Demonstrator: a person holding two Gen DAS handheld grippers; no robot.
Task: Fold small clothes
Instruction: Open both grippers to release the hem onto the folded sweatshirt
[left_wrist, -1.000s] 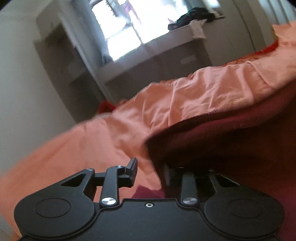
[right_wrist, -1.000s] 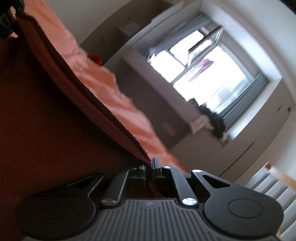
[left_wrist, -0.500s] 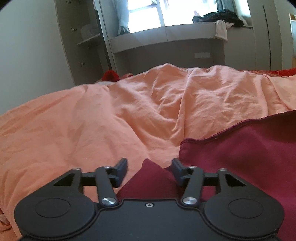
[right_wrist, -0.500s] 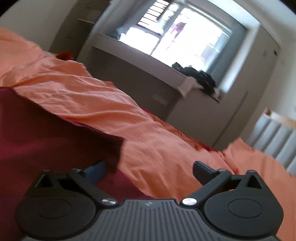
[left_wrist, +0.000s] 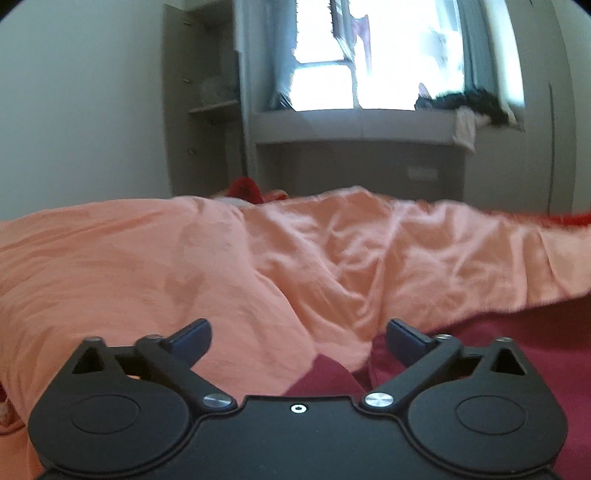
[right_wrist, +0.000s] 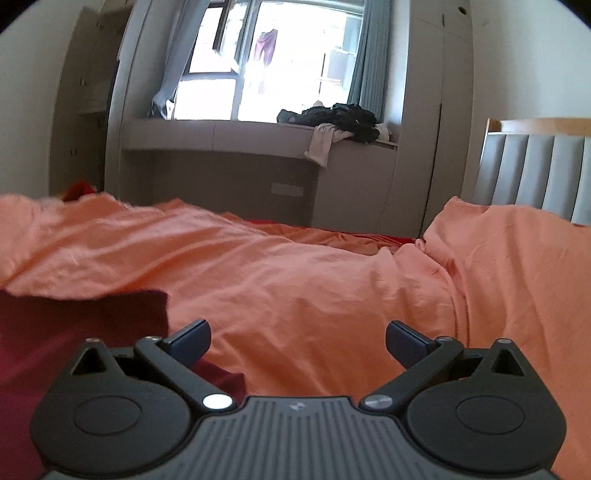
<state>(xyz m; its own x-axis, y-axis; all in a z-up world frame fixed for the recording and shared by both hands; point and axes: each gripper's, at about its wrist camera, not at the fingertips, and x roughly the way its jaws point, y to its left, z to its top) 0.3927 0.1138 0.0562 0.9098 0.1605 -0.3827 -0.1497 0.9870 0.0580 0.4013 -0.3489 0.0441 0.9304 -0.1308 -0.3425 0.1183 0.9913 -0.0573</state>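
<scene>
A dark red garment (left_wrist: 524, 343) lies flat on the orange bedcover (left_wrist: 184, 266). In the left wrist view it fills the lower right, and one corner of it reaches under the gripper body. My left gripper (left_wrist: 297, 338) is opening, its jaws wide apart, with only a tip of red cloth low between them and no pad touching it. In the right wrist view the same garment (right_wrist: 74, 332) lies at the lower left. My right gripper (right_wrist: 297, 338) stands open over the orange bedcover (right_wrist: 332, 280), with the left fingertip (right_wrist: 190, 338) above the garment's edge.
A grey window bench (right_wrist: 229, 136) runs along the far wall, with dark clothes (right_wrist: 340, 114) piled on it. A padded headboard (right_wrist: 535, 170) stands at the right. Something bright red (left_wrist: 243, 188) shows beyond the bed's far edge. Shelves (left_wrist: 210, 107) stand at the left.
Both grippers let go of the dark red garment and opened wide. They rolled back to level, and the garment, held up before, now lies flat on the bed.
</scene>
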